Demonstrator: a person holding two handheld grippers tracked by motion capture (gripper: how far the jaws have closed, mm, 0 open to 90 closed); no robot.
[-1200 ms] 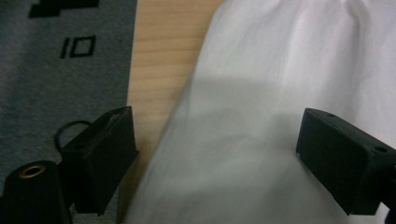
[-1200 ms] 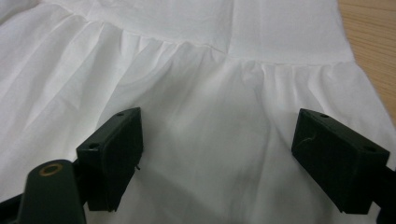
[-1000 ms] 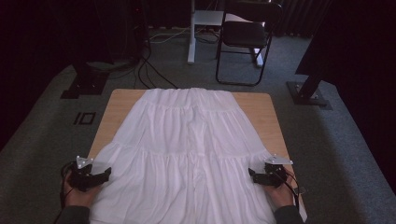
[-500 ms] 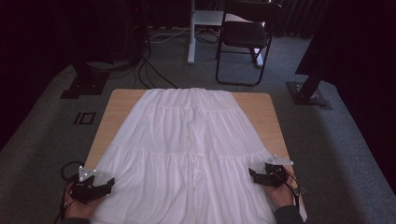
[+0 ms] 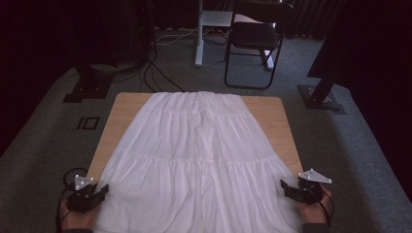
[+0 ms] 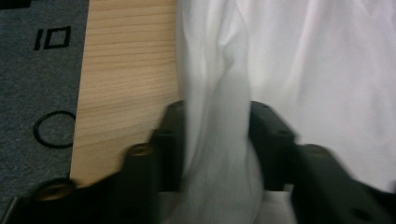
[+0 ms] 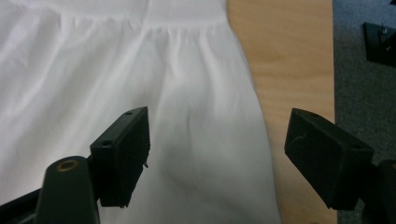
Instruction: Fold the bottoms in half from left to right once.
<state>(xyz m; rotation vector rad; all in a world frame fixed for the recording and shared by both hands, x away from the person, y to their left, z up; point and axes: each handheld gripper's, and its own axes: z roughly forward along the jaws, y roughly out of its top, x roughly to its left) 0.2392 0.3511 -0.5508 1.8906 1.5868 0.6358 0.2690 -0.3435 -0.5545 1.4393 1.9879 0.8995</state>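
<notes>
While the left gripper (image 6: 217,154) has just been closing and now pinches a bunch of the white skirt (image 5: 199,160) at its near left edge, the right gripper (image 7: 215,161) has its jaws spread wide over the near right edge, holding nothing. The skirt lies flat on the wooden table (image 5: 274,119), its hem toward the person. I think this is the grabbing step. Next, the right one should go down and close on the cloth.
</notes>
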